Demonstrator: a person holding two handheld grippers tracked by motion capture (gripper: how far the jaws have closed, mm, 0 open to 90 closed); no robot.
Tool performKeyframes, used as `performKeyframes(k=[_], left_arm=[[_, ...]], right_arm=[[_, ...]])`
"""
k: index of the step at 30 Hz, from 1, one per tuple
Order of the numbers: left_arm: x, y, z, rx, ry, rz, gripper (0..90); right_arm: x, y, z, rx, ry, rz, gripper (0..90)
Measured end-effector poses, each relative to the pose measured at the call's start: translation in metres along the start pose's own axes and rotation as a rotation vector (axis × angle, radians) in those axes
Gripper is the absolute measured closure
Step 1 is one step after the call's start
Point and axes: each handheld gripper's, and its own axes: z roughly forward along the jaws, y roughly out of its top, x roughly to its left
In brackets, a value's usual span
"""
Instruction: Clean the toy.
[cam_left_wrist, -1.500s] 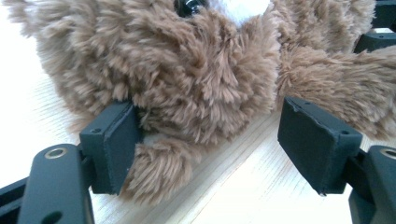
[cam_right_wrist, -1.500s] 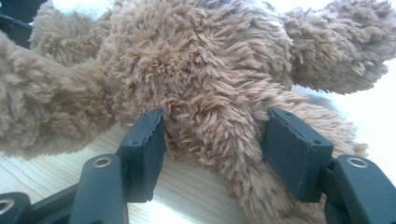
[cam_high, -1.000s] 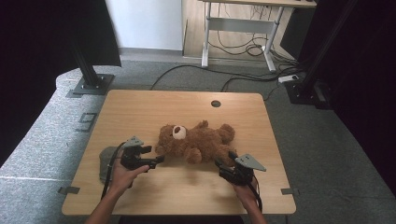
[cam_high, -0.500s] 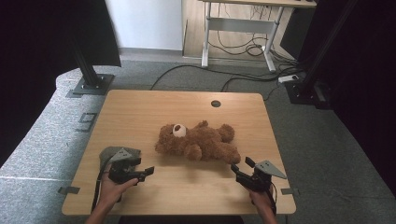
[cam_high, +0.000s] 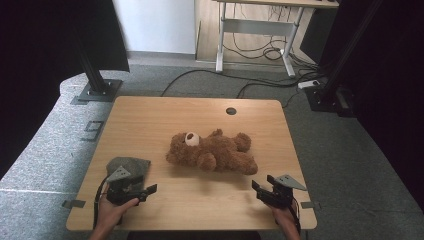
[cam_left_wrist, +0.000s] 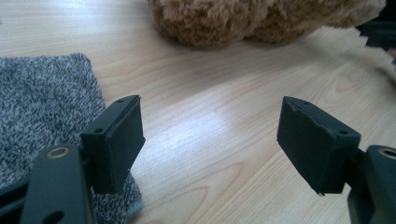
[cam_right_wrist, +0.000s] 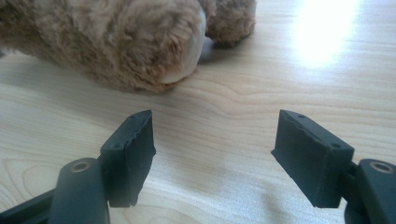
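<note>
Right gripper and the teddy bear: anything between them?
Nothing: bare wood separates the open right gripper from the teddy bear, as the right gripper view shows.

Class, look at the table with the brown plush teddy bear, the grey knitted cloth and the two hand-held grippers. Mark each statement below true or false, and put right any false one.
1. The brown plush teddy bear lies near the middle of the light wooden table. True.
2. The left gripper is clamped on the bear's arm. False: its jaws stand open over bare wood, apart from the bear.
3. The grey knitted cloth lies near the table's left front edge, beside the left gripper. True.
4. The right gripper holds the cloth. False: its jaws are open and empty, near the table's right front corner.
5. The bear sits on the cloth. False: the two lie apart on the wood.
</note>
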Motion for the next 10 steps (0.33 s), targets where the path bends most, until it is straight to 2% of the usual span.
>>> performKeyframes(k=[2,10], left_arm=[[-0.0001,0.0000,-0.0004,-0.009,-0.014,-0.001,22.7],[-0.0016,0.0012,-0.0012,-0.020,-0.023,0.004,22.7]], right_arm=[[-0.0002,-0.0004,0.0007,0.005,-0.002,0.002,28.0],[-0.0006,0.0001,0.0023,0.002,-0.008,0.005,27.4]])
